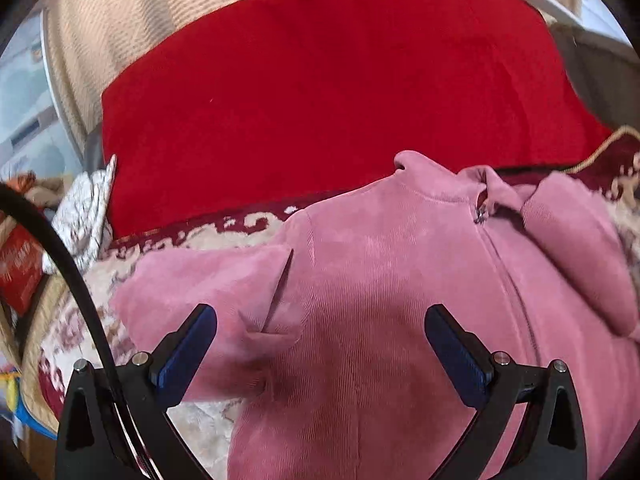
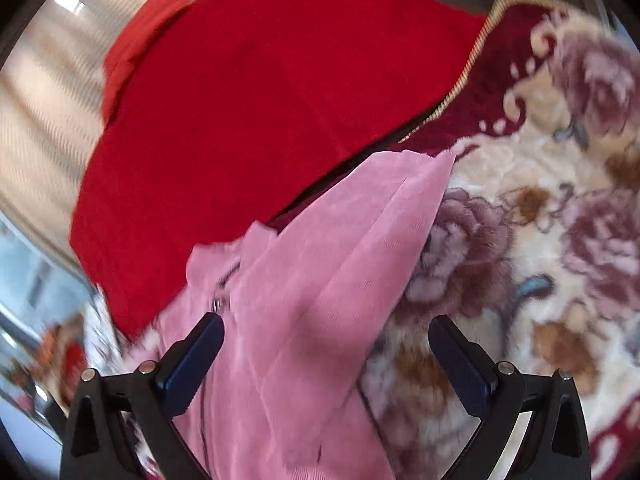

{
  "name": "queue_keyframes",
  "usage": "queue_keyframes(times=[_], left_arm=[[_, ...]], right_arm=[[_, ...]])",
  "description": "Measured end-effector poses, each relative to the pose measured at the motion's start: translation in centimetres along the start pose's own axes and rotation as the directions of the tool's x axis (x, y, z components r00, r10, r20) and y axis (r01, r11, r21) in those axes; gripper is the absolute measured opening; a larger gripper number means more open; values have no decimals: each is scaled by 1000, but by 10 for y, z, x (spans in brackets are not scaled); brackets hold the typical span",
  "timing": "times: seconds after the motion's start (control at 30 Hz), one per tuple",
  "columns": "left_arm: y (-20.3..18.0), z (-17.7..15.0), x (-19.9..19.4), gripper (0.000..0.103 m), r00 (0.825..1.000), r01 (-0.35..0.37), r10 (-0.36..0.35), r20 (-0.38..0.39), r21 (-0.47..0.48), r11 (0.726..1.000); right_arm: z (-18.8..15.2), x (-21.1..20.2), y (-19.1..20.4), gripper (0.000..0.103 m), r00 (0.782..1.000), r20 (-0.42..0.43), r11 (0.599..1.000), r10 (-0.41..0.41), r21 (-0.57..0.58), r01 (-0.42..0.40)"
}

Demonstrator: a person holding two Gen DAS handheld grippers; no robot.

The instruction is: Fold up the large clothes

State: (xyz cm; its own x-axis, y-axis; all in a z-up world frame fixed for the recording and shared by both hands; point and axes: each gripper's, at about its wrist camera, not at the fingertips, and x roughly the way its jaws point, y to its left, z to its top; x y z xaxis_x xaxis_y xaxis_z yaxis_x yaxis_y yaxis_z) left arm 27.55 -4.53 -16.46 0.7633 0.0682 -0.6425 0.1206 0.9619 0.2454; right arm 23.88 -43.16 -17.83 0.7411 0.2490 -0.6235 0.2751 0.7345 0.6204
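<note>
A pink corduroy zip jacket [image 1: 380, 280] lies front up on a floral blanket [image 1: 208, 240], collar away from me, one sleeve folded across its left side. My left gripper [image 1: 320, 320] is open and empty, hovering over the jacket's chest beside the sleeve fold. In the right wrist view the same jacket [image 2: 320, 280] shows as a folded sleeve and side panel. My right gripper [image 2: 326, 332] is open and empty, just above that pink fabric at the jacket's right edge.
A red folded garment [image 1: 320, 92] lies behind the jacket, also seen in the right wrist view [image 2: 260, 100]. The floral blanket [image 2: 540, 240] spreads to the right. A beige ribbed cushion [image 1: 120, 20] stands behind. A black cable [image 1: 60, 248] crosses at left.
</note>
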Motion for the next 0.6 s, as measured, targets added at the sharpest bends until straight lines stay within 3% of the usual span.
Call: queue_keyframes(times=[0.1,0.2,0.3,0.37,0.4,0.47,0.6], left_arm=[[-6,-2,1,103,1000,4,-5,15,40,999],[-12,0,0,103,999,35,-36,13,51,998],[-18,3,-5,103,998,46,-48,31,54,998],[-21,5,-5,103,998,55,-57,35,50,997],[-22,6,-6,103,997,60,-62,35,47,997],[-25,7,-6,103,997,65,-66,33,41,997],[-24,7,-5,103,998,51,-52,38,33,998]], right_arm=[[10,19,-21,95,1000,3,996,29,90,-30],[10,35,-40,75,999,-28,985,38,172,-33],[8,42,-50,65,998,-32,975,54,218,-46],[9,39,-46,48,996,-16,976,88,202,-83],[10,42,-46,33,993,-24,974,115,200,-108],[7,51,-43,33,991,-43,977,124,182,-115],[5,39,-27,23,996,26,993,84,82,-86]])
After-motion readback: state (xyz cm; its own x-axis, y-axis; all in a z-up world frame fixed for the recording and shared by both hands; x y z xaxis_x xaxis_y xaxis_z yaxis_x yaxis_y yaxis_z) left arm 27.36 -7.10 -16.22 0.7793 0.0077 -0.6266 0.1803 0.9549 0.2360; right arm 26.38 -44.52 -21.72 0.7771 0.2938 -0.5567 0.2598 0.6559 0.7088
